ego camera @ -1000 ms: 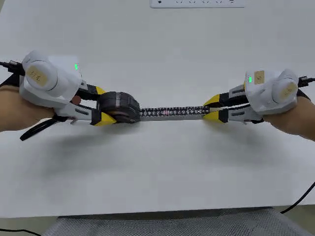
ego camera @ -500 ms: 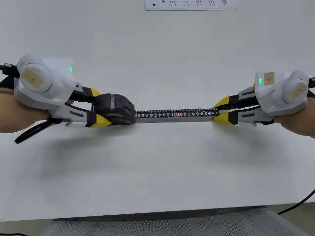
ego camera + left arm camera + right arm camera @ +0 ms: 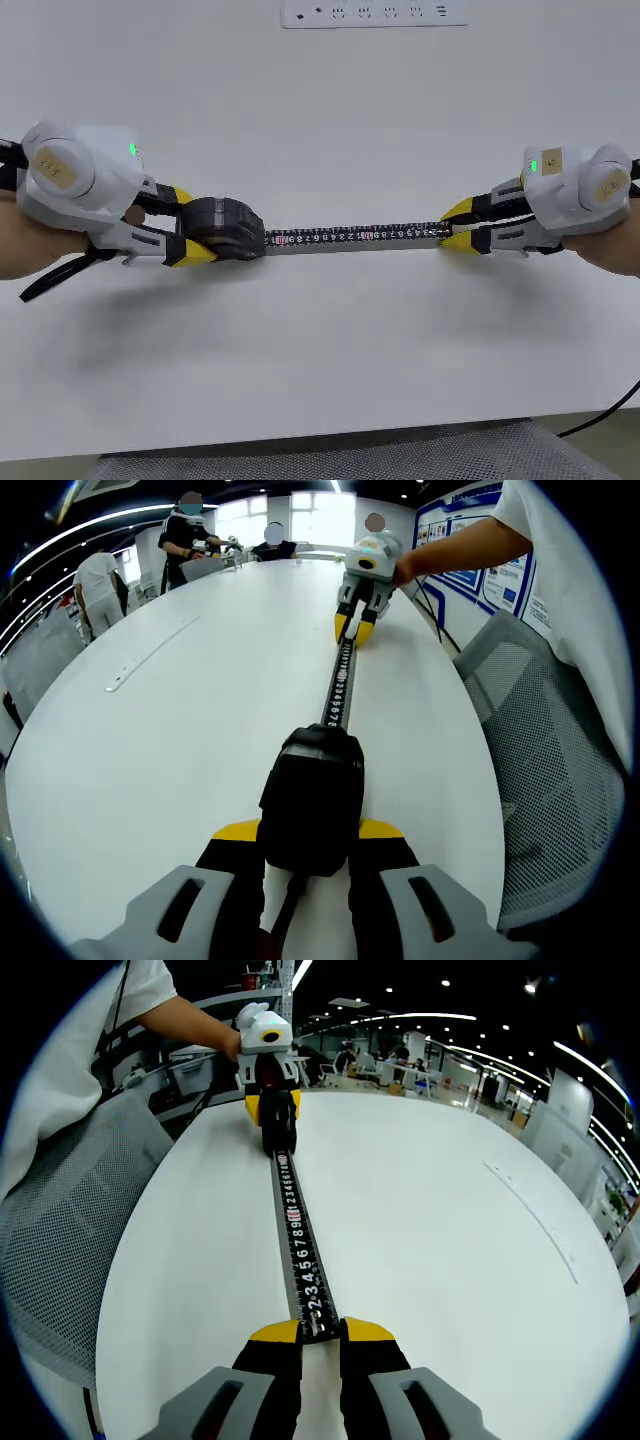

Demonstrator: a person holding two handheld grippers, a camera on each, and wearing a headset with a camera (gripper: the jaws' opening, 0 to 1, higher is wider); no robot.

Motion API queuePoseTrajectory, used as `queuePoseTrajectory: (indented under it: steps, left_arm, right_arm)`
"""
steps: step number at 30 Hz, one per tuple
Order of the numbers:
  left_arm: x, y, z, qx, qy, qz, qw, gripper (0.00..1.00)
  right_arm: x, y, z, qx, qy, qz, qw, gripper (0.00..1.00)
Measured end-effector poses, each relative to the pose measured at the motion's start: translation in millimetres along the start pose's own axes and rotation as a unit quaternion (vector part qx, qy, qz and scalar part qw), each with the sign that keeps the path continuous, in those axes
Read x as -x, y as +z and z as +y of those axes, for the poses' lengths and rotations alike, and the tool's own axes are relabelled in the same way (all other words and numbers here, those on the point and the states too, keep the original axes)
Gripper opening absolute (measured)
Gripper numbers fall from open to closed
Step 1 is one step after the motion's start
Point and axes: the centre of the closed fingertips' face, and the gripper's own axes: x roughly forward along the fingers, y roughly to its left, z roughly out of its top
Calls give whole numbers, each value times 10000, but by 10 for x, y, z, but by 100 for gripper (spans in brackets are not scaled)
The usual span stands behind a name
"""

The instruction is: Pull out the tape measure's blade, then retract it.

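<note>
A black tape measure case [image 3: 224, 228] sits between the yellow-tipped jaws of my left gripper [image 3: 190, 224], which is shut on it; it looms close in the left gripper view as the case [image 3: 312, 797]. Its dark numbered blade [image 3: 355, 236] stretches right, low over the white table [image 3: 320, 340]. My right gripper [image 3: 458, 228] is shut on the blade's end. In the right gripper view the blade [image 3: 298, 1250] runs from my right gripper [image 3: 320, 1334] to the far case [image 3: 275, 1128]. In the left gripper view the blade [image 3: 340, 680] leads to the right gripper [image 3: 354, 630].
A white power strip [image 3: 373, 12] lies at the table's far edge. A grey mesh chair [image 3: 330, 455] stands by the near edge. A black cable [image 3: 600, 412] hangs at the lower right. People [image 3: 190, 525] stand far off beyond the table.
The two grippers have moved further apart, left leftward and right rightward, and more of the blade is out of the case than a second ago.
</note>
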Motion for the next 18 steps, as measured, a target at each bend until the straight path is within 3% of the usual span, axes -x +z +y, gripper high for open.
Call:
queuePoseTrajectory:
  steps: [18]
  left_arm:
    - [-16, 9, 0, -11, 10, 71, 10000, 27]
  right_arm:
    - [118, -124, -33, -149, -72, 23, 9999, 11]
